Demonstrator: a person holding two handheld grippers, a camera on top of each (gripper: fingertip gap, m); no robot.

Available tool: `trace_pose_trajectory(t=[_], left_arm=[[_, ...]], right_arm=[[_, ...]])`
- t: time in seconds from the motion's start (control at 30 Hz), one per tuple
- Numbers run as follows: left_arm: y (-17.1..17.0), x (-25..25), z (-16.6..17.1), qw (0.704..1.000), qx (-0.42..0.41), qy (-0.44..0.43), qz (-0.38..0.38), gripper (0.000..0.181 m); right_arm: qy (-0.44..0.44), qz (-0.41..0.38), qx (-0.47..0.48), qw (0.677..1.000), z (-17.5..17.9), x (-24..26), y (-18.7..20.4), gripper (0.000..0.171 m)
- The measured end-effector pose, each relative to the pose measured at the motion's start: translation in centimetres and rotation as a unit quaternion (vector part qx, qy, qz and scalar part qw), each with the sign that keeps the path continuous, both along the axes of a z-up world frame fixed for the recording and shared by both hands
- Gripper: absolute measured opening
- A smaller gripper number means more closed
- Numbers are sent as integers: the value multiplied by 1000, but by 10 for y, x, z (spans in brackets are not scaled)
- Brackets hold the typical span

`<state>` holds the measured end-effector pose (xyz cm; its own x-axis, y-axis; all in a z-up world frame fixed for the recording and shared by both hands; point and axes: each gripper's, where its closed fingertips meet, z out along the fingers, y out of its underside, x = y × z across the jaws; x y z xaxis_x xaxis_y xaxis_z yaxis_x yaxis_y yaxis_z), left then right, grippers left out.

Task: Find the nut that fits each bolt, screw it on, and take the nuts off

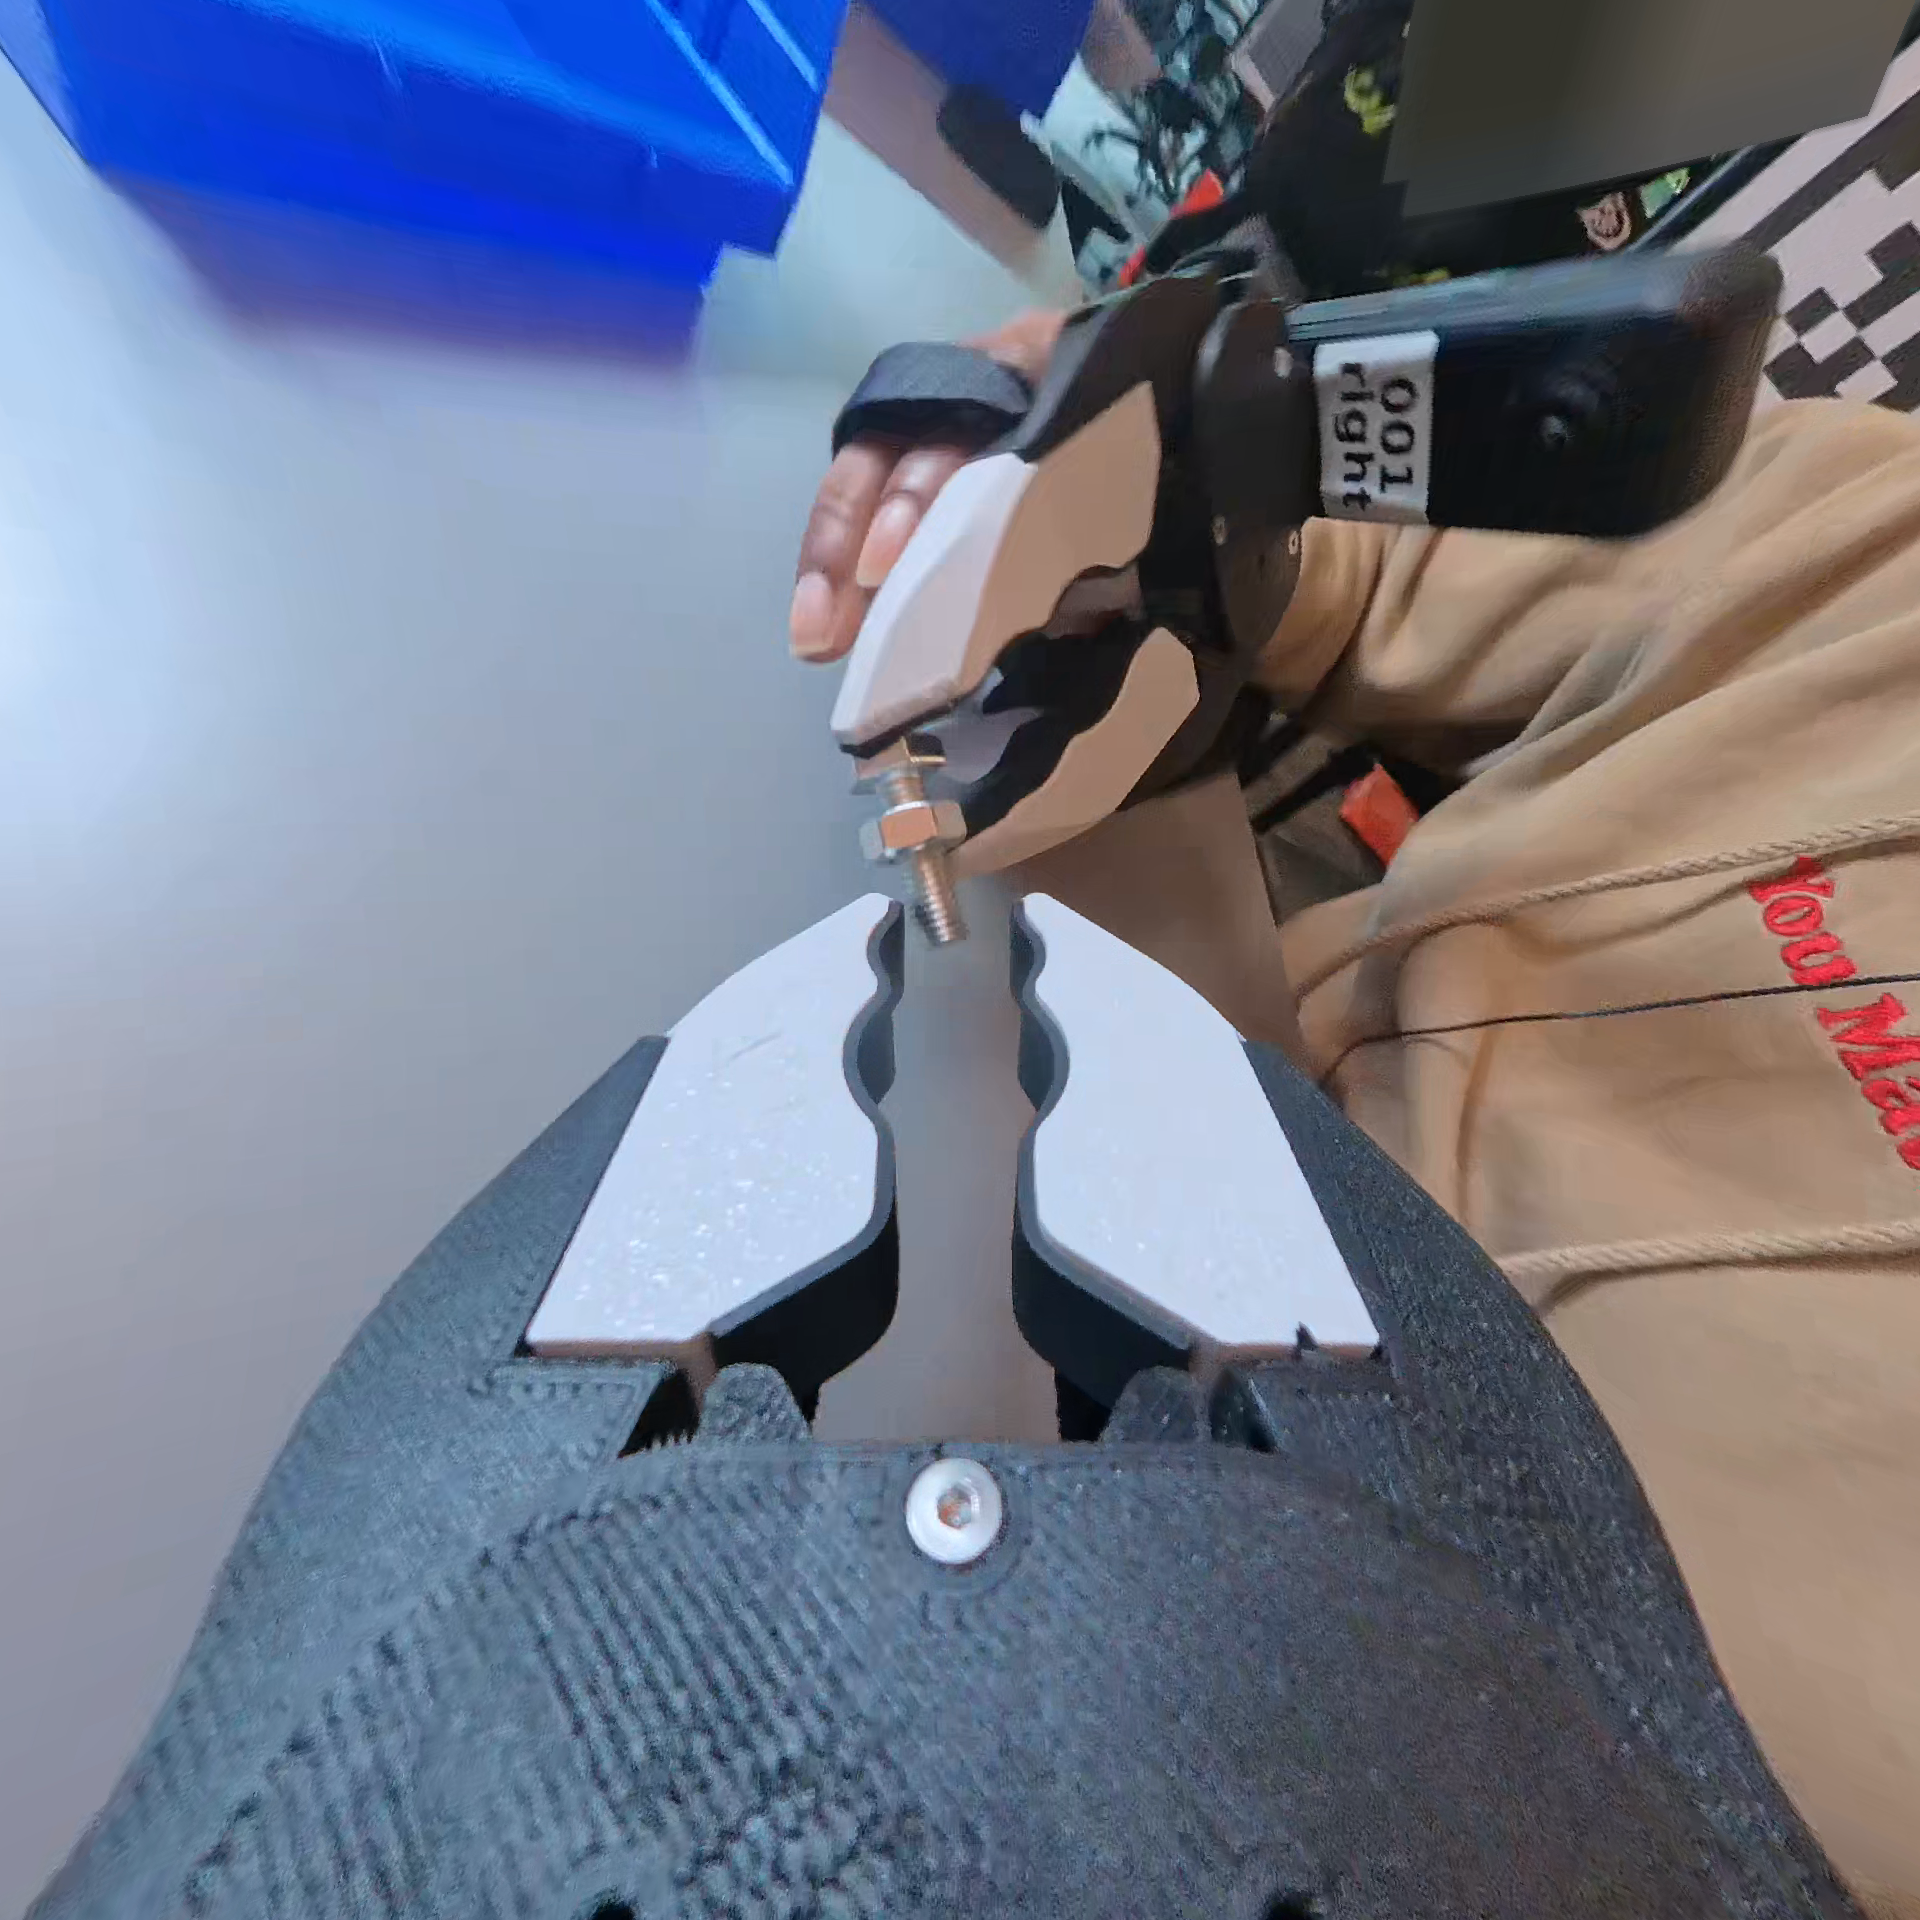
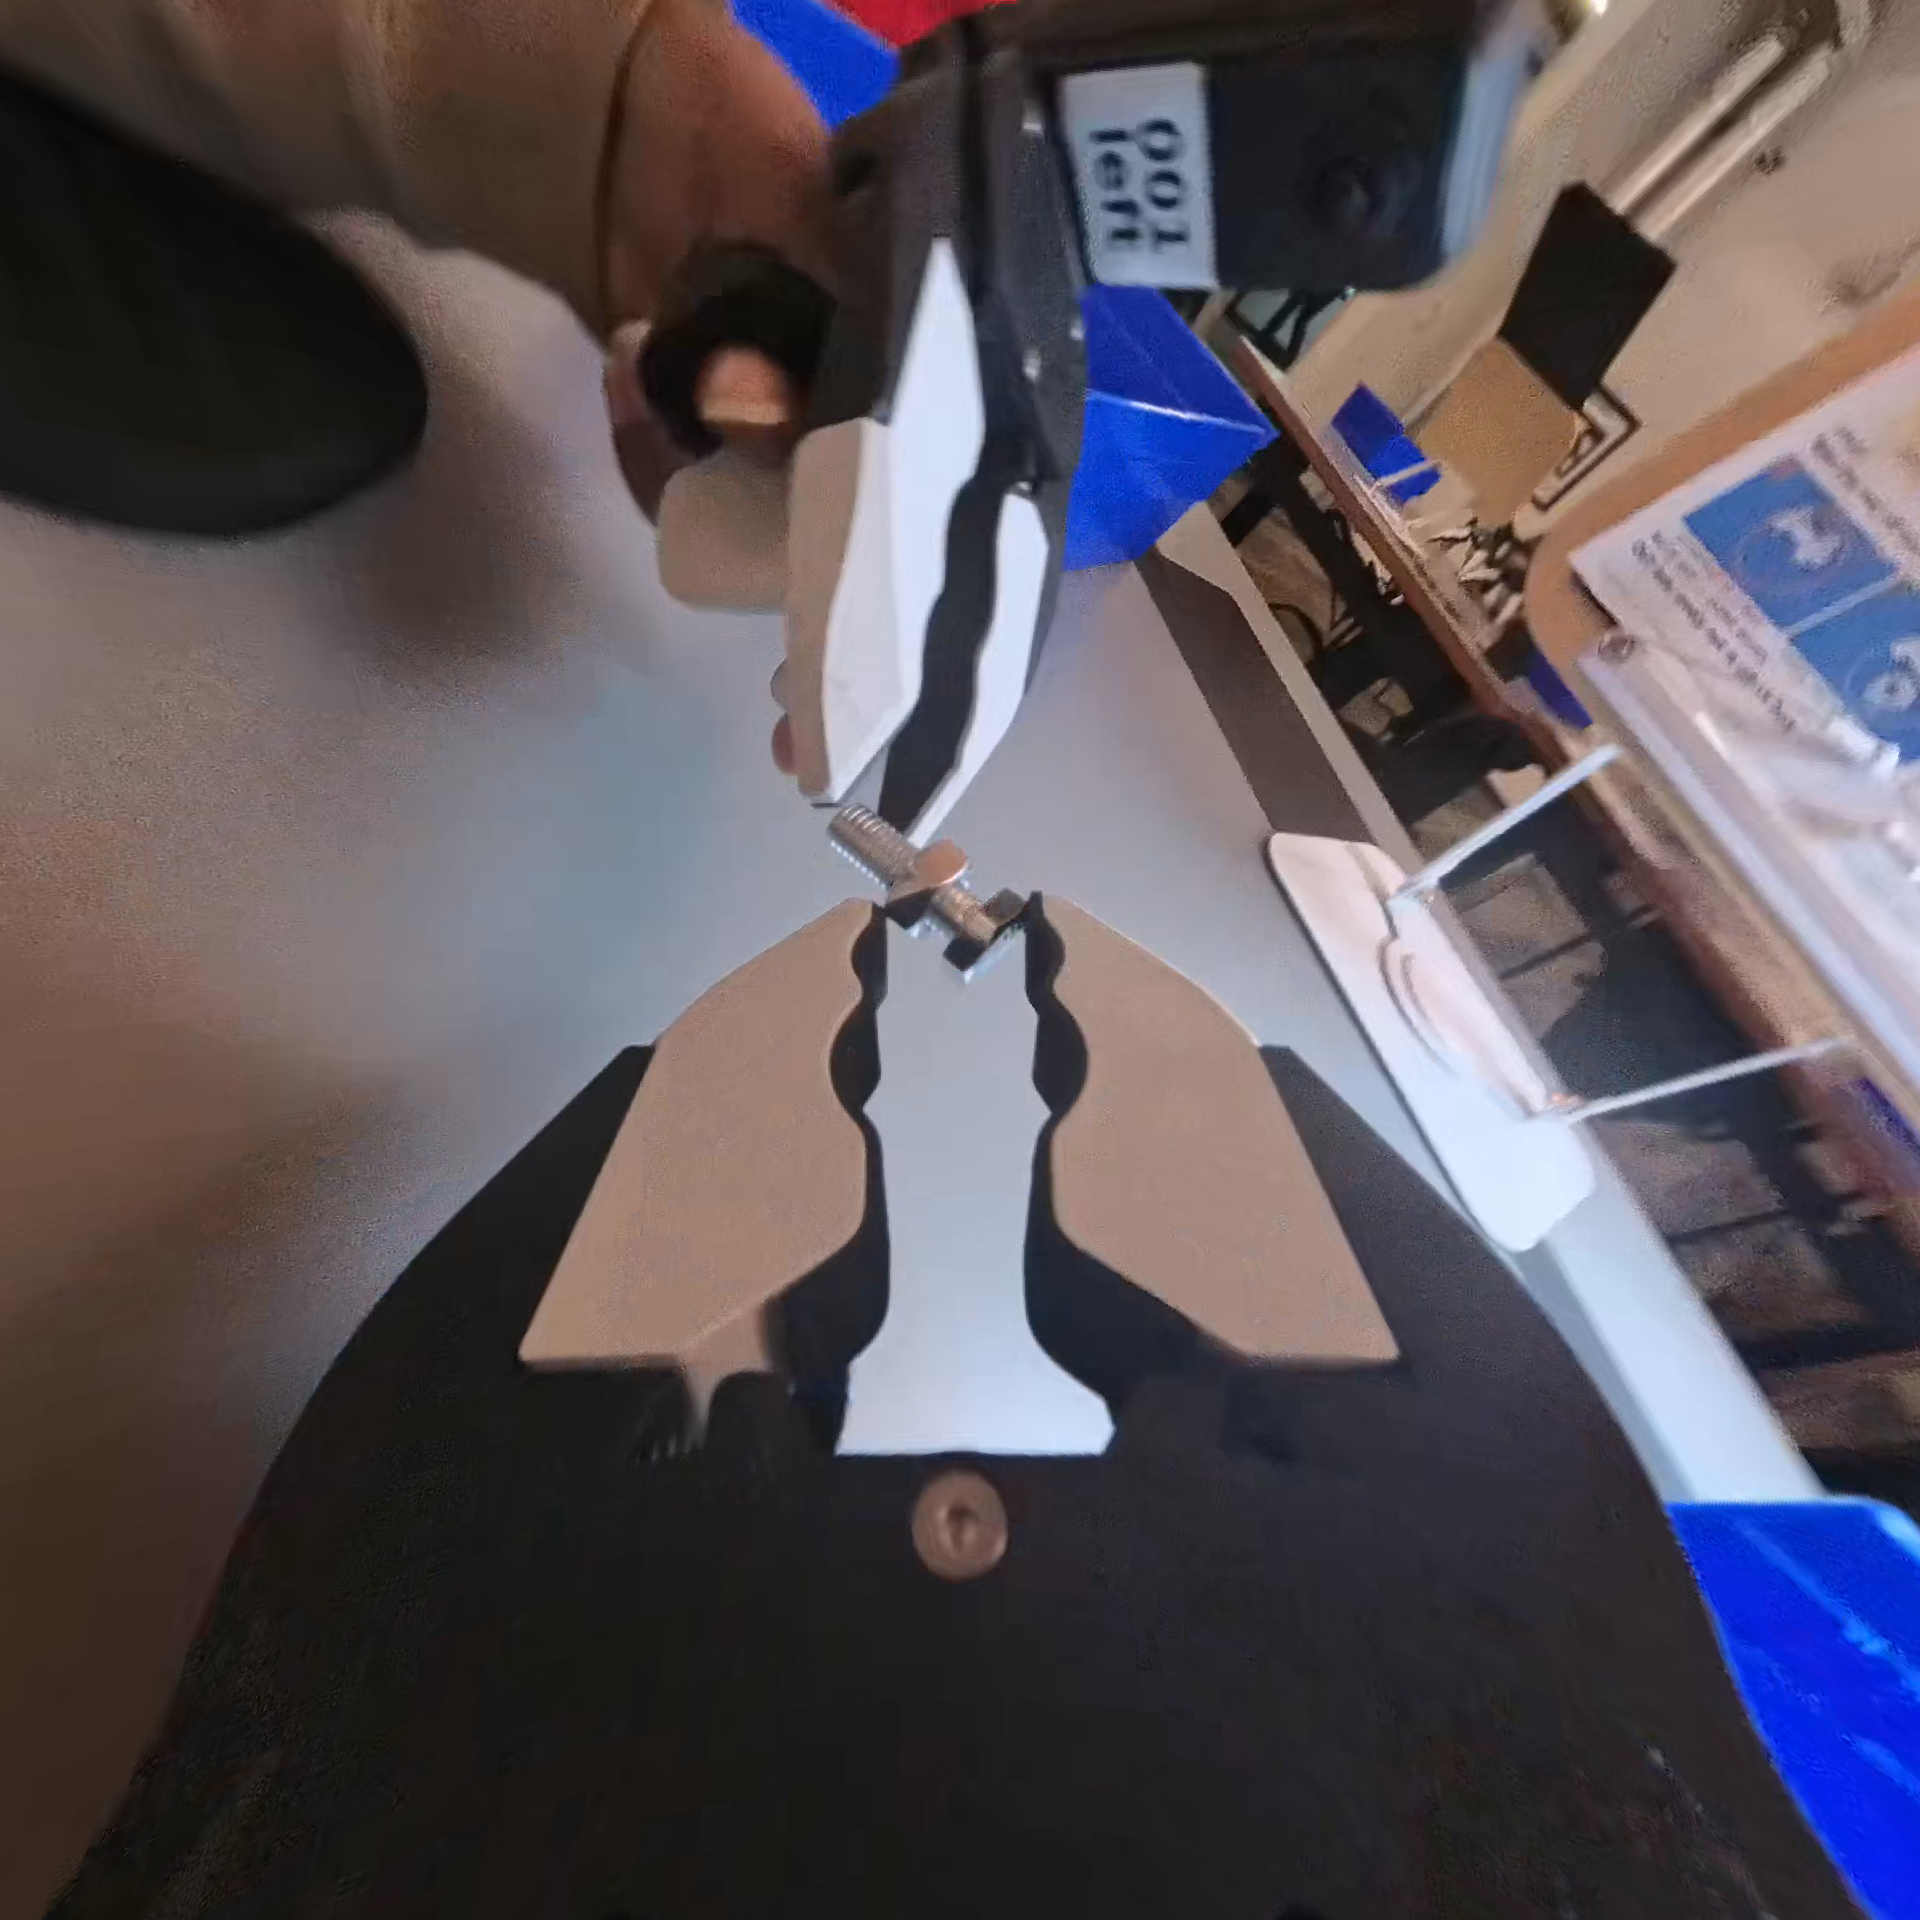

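A steel bolt [image 1: 914, 831] carrying a hex nut [image 1: 912, 829] is held in the air above the grey tabletop [image 1: 364, 831], pinched at its head end by the right tongs [image 2: 956, 920]. The left tongs [image 1: 951, 914] stand spread, their tips flanking the bolt's threaded end without gripping it. Each tool bears a white printed label [image 1: 1371, 436]. A blue bin [image 1: 416, 156] sits at the tabletop's far edge. The operator's tan sweatshirt [image 1: 1558, 935] carries red embroidered lettering.

Bolt [image 1: 920, 831] head perhaps behind fingers [image 1: 914, 623]
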<state>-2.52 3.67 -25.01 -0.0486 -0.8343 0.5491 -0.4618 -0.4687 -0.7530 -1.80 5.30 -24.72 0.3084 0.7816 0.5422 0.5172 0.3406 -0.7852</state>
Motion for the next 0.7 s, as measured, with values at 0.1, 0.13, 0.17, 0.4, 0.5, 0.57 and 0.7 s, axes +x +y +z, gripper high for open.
trace_pose_trajectory(t=[0.1,0.13,0.17,0.4,0.5,0.57,0.7], left_arm=[[8,5,12,996,74,-30,39,22],[11,7,14,993,101,-29,54,22],[14,8,16,989,125,-31,69,19],[15,12,27,983,156,-47,89,14],[19,11,31,974,192,-59,100,19],[18,11,34,964,239,-63,99,16],[16,10,38,934,340,-60,97,10]], right_arm=[[111,-15,-119,987,15,5,9,25],[136,-15,-146,980,19,5,10,25],[155,-16,-164,974,21,5,11,25],[181,-9,-187,966,23,8,11,26],[191,-10,-213,958,21,6,10,26],[211,-8,-247,946,22,5,8,26],[244,7,-296,924,25,4,9,26]])
